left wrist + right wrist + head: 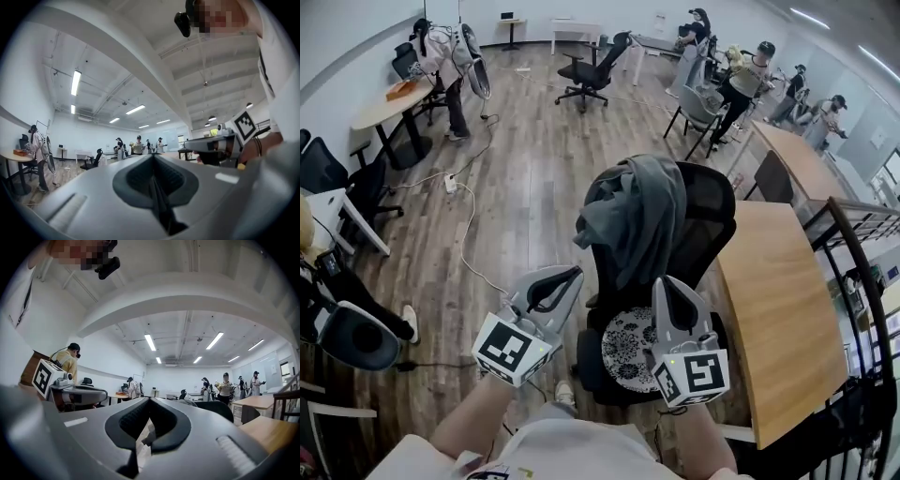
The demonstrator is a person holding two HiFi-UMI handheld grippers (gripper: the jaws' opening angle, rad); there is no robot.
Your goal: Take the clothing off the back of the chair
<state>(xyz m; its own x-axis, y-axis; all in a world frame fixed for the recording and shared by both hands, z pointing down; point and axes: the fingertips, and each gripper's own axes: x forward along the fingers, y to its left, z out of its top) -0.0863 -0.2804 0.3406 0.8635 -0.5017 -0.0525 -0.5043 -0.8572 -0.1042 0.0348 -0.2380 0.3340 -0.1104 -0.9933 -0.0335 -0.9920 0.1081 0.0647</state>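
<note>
- Well, at the far left a white cable (467, 246) trailed over the floor, near the chair's side; a step that way could have caught a foot on it.
- Next, the left gripper (570, 275) pointed level at the chair, its jaws clenched together on nothing. It was short of the cloth. Pushed forward like that it would only have shoved the fabric, not taken it, so the jaws needed to part first.
- Then came the grey clothing (636, 217), draped over the top of the chair back and hanging in bunched folds down the seat side. A pinch on one loose fold might have lifted only that fold while the rest dragged, I judged. A pull straight towards the person could have hooked it on the top edge — up and over looked safer.
- Behind it, the black chair (712, 225) looked like an office type that could swivel or roll. A hard tug might have turned it instead of freeing the cloth.
- Below, a patterned cushion (628, 349) lay on the seat. A trailing hem could have swept it off.
- Over that seat, the right gripper (665, 283) was also shut tight and empty, apart from the cloth.
- At the far right, a wooden table (778, 300) stood just beside the chair, so a wide swing could have struck its edge.
</note>
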